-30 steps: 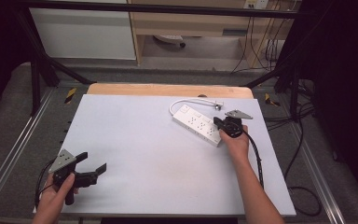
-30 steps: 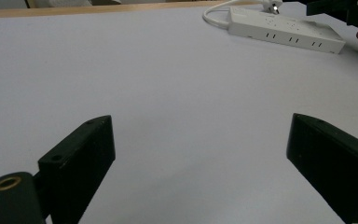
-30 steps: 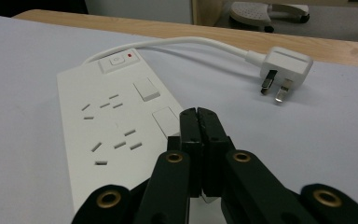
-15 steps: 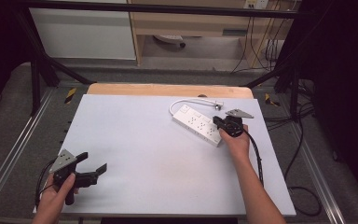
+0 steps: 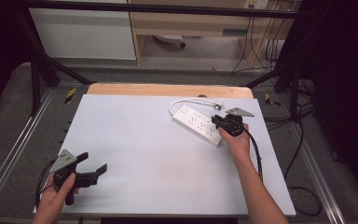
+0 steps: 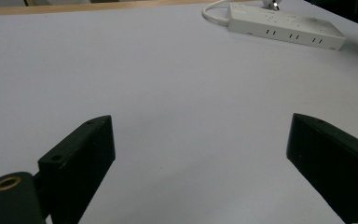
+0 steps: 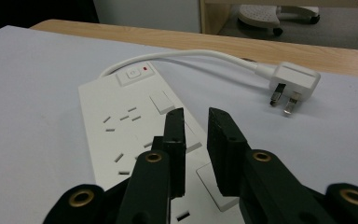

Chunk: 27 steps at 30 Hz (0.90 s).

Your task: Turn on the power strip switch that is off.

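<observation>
High view puts the white plastic power strip (image 5: 198, 123) at the far right of the pale grey table top (image 5: 158, 154), its short white cable (image 5: 191, 101) ending in a three-pin plug (image 5: 218, 105). The right gripper (image 5: 219, 122) hangs just above the strip's near end — jaws narrowed to a slim gap, holding nothing. The left gripper (image 5: 95, 170) sits well apart at the near left corner, jaws spread wide over bare surface.
</observation>
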Each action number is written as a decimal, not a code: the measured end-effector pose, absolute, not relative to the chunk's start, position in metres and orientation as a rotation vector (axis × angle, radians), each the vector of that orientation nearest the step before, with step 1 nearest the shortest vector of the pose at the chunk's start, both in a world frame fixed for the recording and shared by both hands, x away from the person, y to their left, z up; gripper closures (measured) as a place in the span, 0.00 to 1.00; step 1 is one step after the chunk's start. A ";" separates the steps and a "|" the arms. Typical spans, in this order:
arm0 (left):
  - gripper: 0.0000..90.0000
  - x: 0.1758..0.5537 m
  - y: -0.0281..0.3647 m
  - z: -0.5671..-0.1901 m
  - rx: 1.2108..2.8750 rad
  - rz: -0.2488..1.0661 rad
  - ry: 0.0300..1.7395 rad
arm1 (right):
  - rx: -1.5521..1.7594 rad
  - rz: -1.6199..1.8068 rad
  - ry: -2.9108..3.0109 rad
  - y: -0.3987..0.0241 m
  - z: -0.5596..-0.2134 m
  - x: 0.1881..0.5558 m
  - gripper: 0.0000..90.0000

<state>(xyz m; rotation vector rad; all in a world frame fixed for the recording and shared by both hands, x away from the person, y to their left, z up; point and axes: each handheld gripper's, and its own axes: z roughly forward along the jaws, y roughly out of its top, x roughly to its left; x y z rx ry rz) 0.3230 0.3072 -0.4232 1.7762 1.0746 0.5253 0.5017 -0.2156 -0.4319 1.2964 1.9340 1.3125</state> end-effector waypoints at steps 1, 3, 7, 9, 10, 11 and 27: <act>0.09 0.323 0.307 -0.423 1.777 0.525 1.076 | 1.295 1.314 1.933 -0.216 -0.431 0.502 0.85; 0.09 0.323 0.307 -0.424 1.777 0.524 1.076 | 1.300 1.318 1.934 -0.217 -0.430 0.501 0.83; 0.09 0.323 0.307 -0.424 1.779 0.523 1.076 | 1.300 1.323 1.941 -0.217 -0.428 0.500 0.79; 0.09 0.323 0.307 -0.424 1.780 0.523 1.076 | 1.302 1.327 1.943 -0.218 -0.427 0.499 0.77; 0.09 0.323 0.307 -0.424 1.779 0.523 1.076 | 1.303 1.327 1.946 -0.218 -0.426 0.499 0.76; 0.09 0.323 0.307 -0.424 1.779 0.524 1.076 | 1.302 1.329 1.949 -0.218 -0.426 0.499 0.75; 0.09 0.323 0.307 -0.424 1.781 0.522 1.076 | 1.332 1.335 1.943 -0.219 -0.417 0.495 0.54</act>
